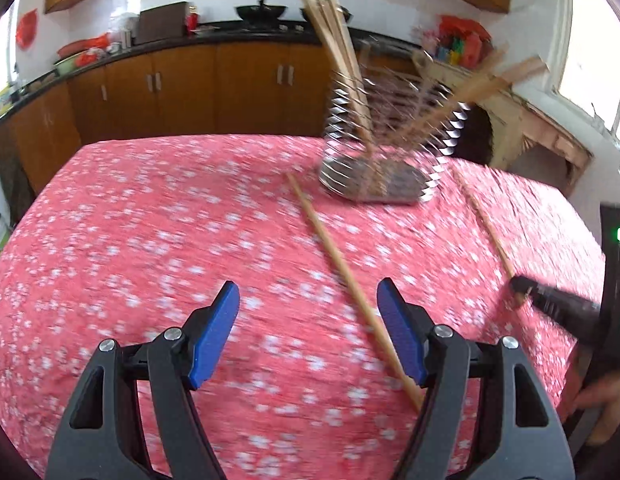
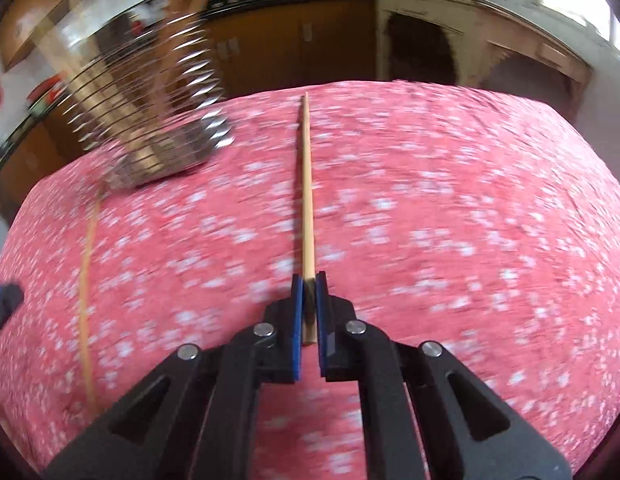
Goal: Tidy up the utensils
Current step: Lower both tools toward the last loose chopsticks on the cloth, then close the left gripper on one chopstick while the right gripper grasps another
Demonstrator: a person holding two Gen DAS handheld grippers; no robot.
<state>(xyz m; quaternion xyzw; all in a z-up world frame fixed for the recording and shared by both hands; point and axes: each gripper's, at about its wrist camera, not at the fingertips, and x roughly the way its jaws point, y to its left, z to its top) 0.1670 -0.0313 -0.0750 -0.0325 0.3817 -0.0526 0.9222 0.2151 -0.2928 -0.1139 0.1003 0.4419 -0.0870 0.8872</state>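
Chopstick (image 2: 307, 200) between closed right jaws, open tablecloth (image 2: 470, 220) all around

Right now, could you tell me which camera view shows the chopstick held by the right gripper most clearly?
The right wrist view. There the chopstick runs straight up the frame, its near end clamped in the right gripper. The left wrist view shows it only at the right edge, blurred, with the right gripper at its end.

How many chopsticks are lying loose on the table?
2. One chopstick lies between the open left gripper's fingers; the other chopstick is pinched by the right gripper. More stand in the wire holder.
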